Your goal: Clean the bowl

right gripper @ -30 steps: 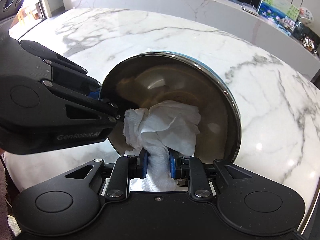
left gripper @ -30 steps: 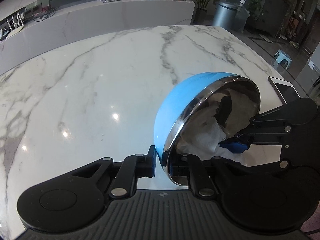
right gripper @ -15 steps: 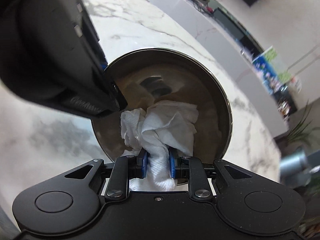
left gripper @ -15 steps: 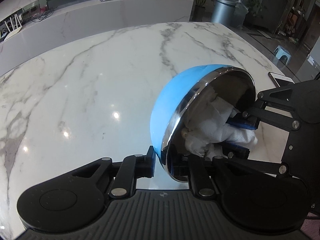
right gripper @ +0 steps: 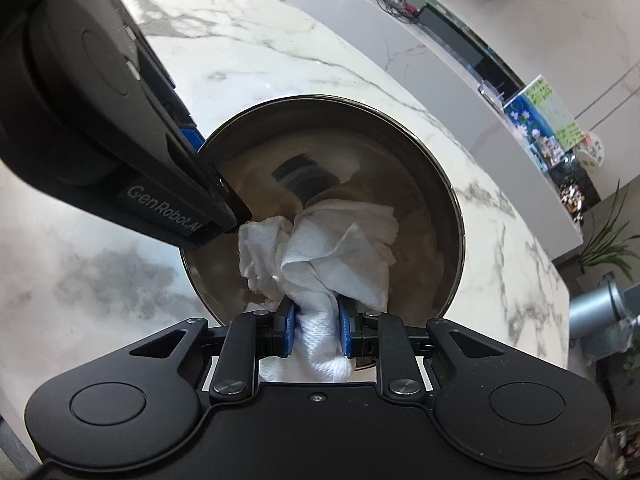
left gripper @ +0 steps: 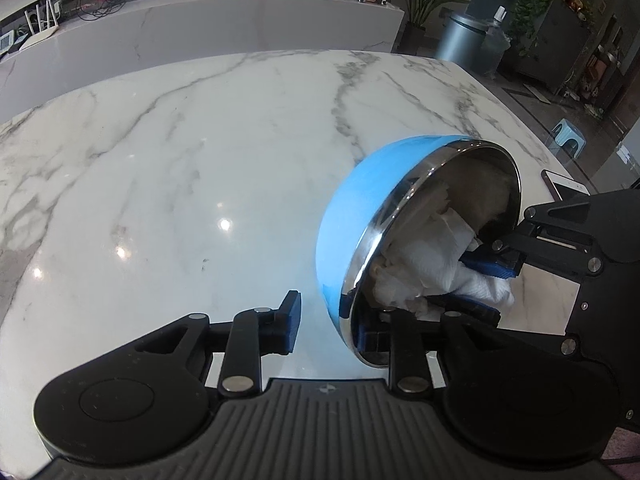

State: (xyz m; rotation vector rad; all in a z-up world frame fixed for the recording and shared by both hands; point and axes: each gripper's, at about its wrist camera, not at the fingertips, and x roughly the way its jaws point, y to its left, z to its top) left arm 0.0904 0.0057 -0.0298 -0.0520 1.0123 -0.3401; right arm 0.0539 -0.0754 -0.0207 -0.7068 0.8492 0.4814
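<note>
Left wrist view: the left gripper (left gripper: 326, 322) stands spread; its outer finger is clear of the blue steel-lined bowl (left gripper: 352, 216), while the inner finger lies behind the rim (left gripper: 400, 216). The bowl is tipped on edge above the marble table (left gripper: 200, 160), mouth toward the right gripper (left gripper: 476, 284). Risk: with no clamp on the rim, wiping pressure could push the bowl off the inner finger and drop it onto the table.

Right wrist view: the right gripper (right gripper: 316, 330) is pinching a white paper towel (right gripper: 320, 252), whose wad sits against the lower bowl wall. Risk: the towel may tear or slip out under hard scrubbing. The bowl is directly ahead of the fingers.
</note>
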